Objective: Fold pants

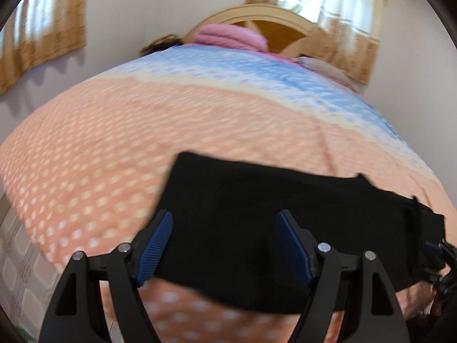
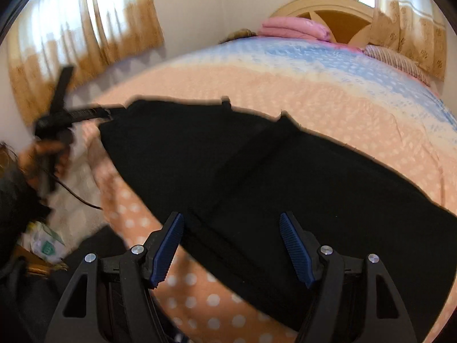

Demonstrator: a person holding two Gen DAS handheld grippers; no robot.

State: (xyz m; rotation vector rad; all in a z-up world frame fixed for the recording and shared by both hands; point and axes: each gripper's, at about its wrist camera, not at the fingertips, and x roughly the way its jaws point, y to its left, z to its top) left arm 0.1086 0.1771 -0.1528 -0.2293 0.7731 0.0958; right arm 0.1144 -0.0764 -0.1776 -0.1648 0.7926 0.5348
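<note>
Black pants lie flat on a bed with an orange, white-dotted cover. In the left wrist view my left gripper is open above the near edge of the pants, its blue pads apart. In the right wrist view the pants spread across the bed, and my right gripper is open over their near edge. The left gripper shows blurred at the far left of the right wrist view, by the pants' left end. The right gripper shows at the right edge of the left wrist view.
The bed cover turns blue toward the headboard. A folded pink blanket and a pillow lie at the head. Curtained windows line the wall. A tiled floor lies off the bed's left edge.
</note>
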